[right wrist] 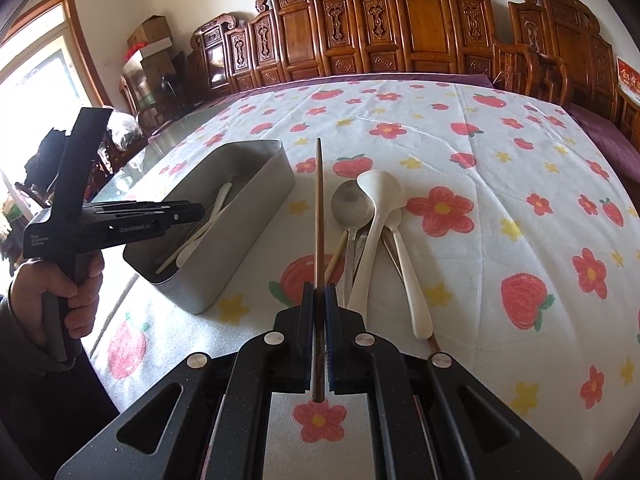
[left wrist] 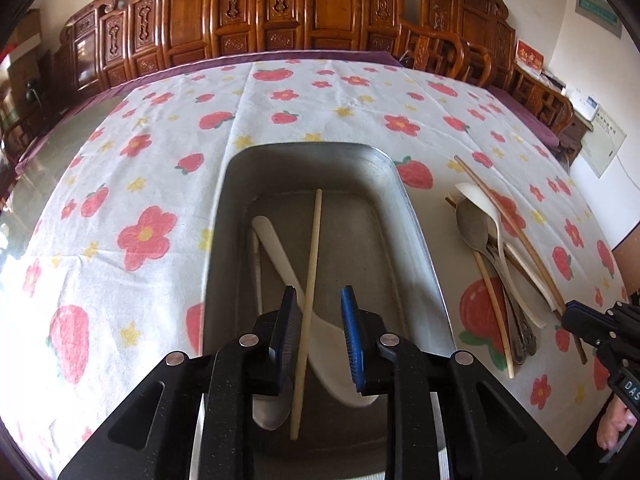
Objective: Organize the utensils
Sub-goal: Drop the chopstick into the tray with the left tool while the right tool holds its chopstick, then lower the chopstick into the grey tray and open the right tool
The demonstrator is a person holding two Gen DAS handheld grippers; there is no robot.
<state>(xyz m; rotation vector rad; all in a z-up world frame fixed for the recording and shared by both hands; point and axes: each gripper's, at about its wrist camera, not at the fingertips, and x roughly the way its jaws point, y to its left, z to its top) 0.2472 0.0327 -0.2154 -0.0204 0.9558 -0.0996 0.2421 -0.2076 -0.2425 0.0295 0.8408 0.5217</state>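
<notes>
Left hand-held gripper [left wrist: 318, 306]: jaws stand narrowly apart over the metal tray [left wrist: 416, 216]. A pale chopstick [left wrist: 310, 280] runs between the pads without either pad pressing on it; it lies in the tray, crossing a white spoon [left wrist: 280, 256]. A metal spoon bowl [left wrist: 272, 412] shows at the tray's near end, under the left finger.

Right hand-held gripper [right wrist: 319, 320]: jaws closed on a dark brown chopstick [right wrist: 319, 200], which is clamped between the pads and points straight ahead, its tip raised above the cloth.

Just right of that chopstick a loose heap of utensils lies on the tabletop: a metal spoon [right wrist: 352, 204], a large white spoon [right wrist: 376, 200], a second white spoon [right wrist: 412, 280], and a pale chopstick end [right wrist: 338, 254] partly under them. Further handles in the heap cannot be told apart.

The tray sits left of the heap, near but apart from it. A strawberry-and-flower cloth [right wrist: 480, 152] covers the tabletop. A hand [right wrist: 52, 284] grips the left device's handle. Carved wooden chairs [right wrist: 400, 32] line the far edge
</notes>
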